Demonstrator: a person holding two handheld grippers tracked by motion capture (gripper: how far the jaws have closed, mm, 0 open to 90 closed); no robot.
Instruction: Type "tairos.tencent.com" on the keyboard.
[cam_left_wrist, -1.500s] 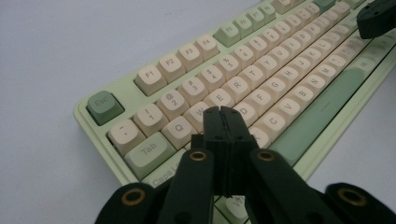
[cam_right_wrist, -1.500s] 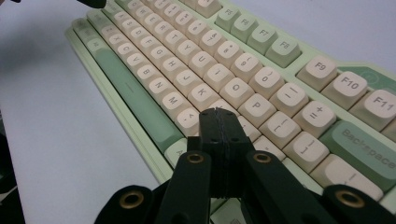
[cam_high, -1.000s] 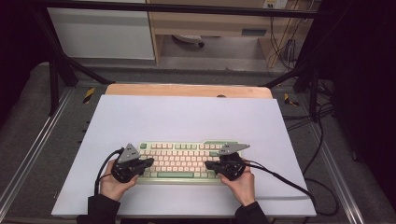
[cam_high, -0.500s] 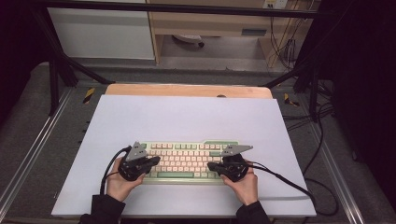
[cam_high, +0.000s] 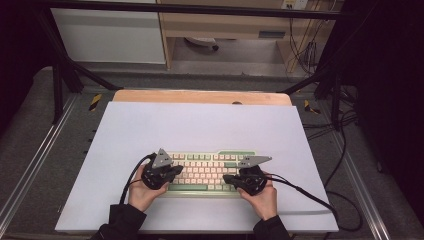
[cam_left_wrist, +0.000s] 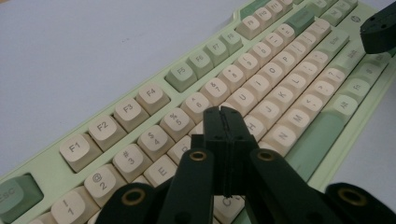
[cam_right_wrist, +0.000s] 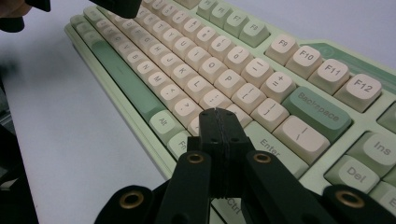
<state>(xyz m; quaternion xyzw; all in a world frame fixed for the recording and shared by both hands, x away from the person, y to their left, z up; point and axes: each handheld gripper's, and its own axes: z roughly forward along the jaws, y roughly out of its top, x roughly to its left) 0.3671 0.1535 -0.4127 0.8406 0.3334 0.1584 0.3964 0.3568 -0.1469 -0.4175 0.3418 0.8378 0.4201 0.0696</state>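
Note:
A pale green keyboard (cam_high: 207, 161) with cream keys lies on the white mat near the person's edge. My left gripper (cam_high: 176, 171) is shut and empty, its tip over the left-hand letter keys. In the left gripper view the closed jaws (cam_left_wrist: 222, 113) hover above the keyboard (cam_left_wrist: 280, 88) in the middle of the letter rows, with nothing between them. My right gripper (cam_high: 228, 178) is shut too, low over the keyboard's right part. In the right gripper view its tip (cam_right_wrist: 217, 115) sits above the keys left of Enter on the keyboard (cam_right_wrist: 224, 70).
The white mat (cam_high: 200, 125) covers most of the table, with a wooden board edge (cam_high: 200, 96) behind it. Black cables (cam_high: 320, 197) trail off the right side. Metal rails (cam_high: 30, 165) run along both sides, and dark frame posts stand at the back.
The left hand and its gripper have slid to the right, further in over the keyboard's left keys. The right gripper has stayed where it was.

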